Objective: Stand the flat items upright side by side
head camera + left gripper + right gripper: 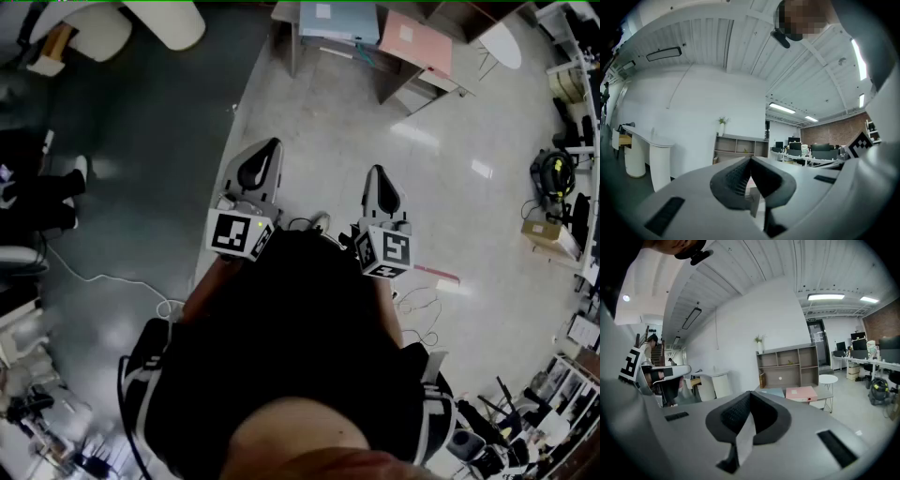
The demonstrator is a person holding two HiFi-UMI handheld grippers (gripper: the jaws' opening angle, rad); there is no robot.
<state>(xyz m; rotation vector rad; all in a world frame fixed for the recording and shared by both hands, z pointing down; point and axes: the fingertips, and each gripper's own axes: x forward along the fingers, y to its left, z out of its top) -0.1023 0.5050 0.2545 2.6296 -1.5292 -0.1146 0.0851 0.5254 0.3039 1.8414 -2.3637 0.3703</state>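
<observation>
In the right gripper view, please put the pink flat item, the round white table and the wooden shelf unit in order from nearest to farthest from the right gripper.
Measured from the right gripper:
1. Pink flat item: ahead, slightly to the right.
2. Round white table: behind the pink item, further right.
3. Wooden shelf unit: farthest, against the white back wall.

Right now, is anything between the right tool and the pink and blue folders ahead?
Nothing visible: only open floor lies between the right tool and the pink folder and blue folder.
</observation>
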